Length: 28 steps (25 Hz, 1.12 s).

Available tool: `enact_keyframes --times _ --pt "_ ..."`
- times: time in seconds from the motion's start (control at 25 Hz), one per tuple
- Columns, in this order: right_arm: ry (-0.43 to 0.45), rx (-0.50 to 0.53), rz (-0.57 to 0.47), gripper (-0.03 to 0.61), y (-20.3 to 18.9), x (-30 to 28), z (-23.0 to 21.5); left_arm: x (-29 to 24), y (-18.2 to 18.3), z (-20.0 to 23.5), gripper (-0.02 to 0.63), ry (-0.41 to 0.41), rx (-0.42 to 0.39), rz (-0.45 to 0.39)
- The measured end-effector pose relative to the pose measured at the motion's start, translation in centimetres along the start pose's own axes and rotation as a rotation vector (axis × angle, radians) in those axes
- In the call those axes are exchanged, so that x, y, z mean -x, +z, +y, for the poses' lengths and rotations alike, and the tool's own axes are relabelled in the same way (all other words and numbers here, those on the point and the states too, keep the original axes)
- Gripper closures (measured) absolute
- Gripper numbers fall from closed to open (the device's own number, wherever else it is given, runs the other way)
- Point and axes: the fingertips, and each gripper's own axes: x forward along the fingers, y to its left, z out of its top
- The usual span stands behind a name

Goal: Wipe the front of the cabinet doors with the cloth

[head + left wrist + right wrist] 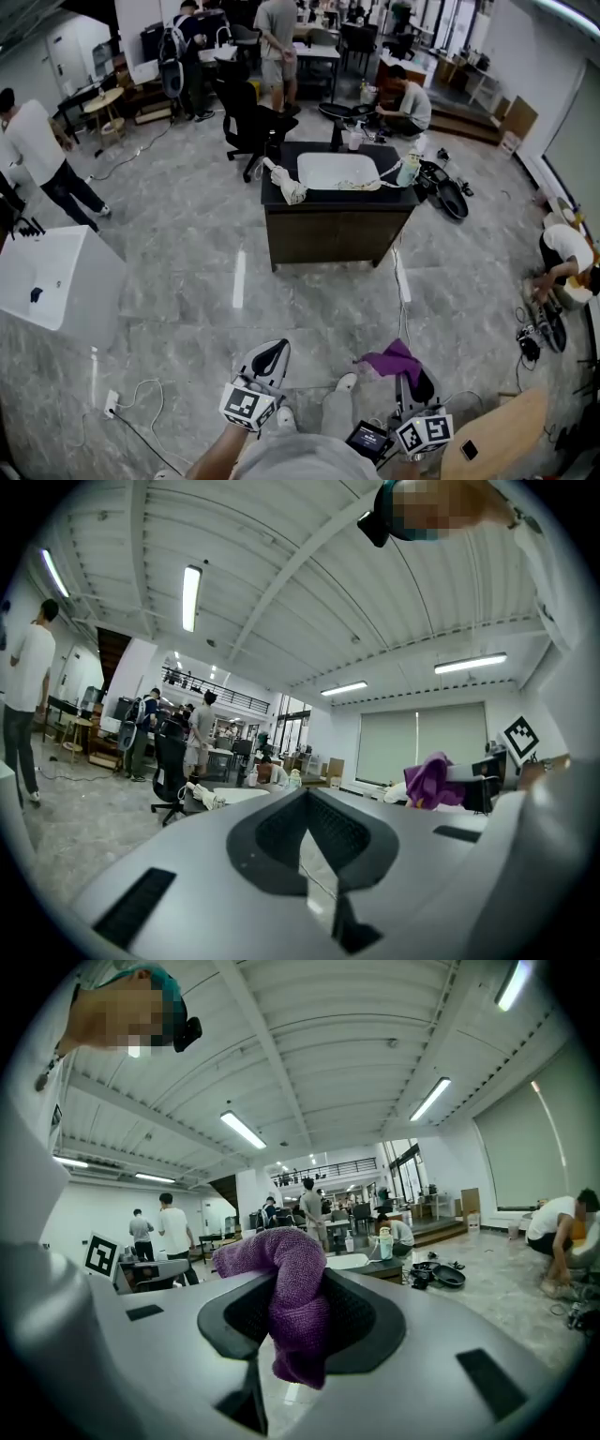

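Observation:
The dark brown cabinet (333, 234) stands in the middle of the floor, well ahead of me, its doors facing me under a black top with a white sink (336, 171). My right gripper (410, 380) is low at the bottom right, shut on a purple cloth (394, 359). In the right gripper view the cloth (295, 1321) bulges up and hangs down between the jaws of the right gripper (300, 1283). My left gripper (269, 359) is at the bottom left, far from the cabinet. In its own view the left gripper (307, 803) shows pads together with nothing between them.
A white rag (286, 187) and a bottle (407, 170) lie on the cabinet top. A white sink unit (56, 277) stands left, an office chair (248, 127) behind. Cables (141, 403) run over the floor. A person (567, 258) crouches right; a wooden tabletop (506, 436) is bottom right.

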Motion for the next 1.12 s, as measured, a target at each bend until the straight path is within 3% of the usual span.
enact_keyframes --times 0.36,0.72,1.12 --pt "0.05 -0.012 0.03 0.443 1.5 -8.3 -9.8 -9.7 1.0 0.0 0.607 0.07 0.005 0.003" --pt "0.192 0.029 0.056 0.443 4.2 -18.0 -18.8 -20.2 2.3 0.3 0.607 0.206 -0.027 0.005" --pt "0.254 0.024 0.134 0.442 2.1 -24.9 -22.9 -28.1 1.5 0.9 0.607 0.195 -0.033 0.036"
